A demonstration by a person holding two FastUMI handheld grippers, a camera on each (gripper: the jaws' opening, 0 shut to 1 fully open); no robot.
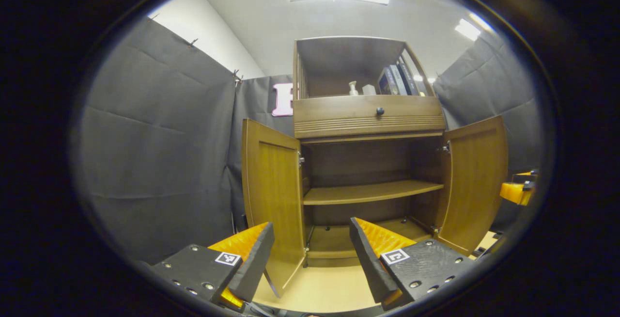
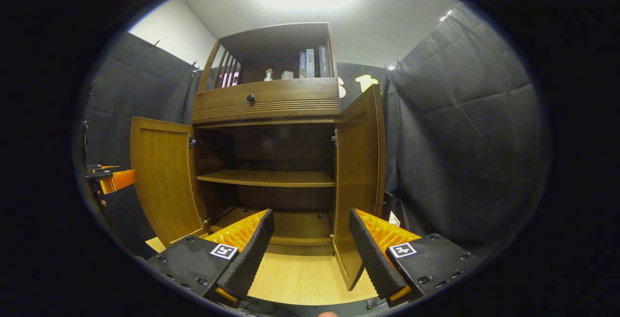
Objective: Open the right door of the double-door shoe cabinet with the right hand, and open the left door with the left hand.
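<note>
Black cloth walls are hanging on both sides of the shoe cabinet (image 1: 368, 128), and a pale wooden floor (image 2: 300, 273) is lying in front of it. On top, an open shelf is holding a small bottle (image 1: 353, 88) and a few upright books (image 1: 399, 79); below it one drawer is showing one dark knob (image 1: 379, 111). Two doors are standing swung out: the left door (image 1: 271, 196) and the right door (image 2: 358, 181). Inside, one bare shelf board (image 2: 269, 178) is spanning the cabinet. My left gripper (image 1: 312, 259) is hovering spread wide, gripping nothing. My right gripper (image 2: 310, 254) is likewise hanging apart, touching nothing.
</note>
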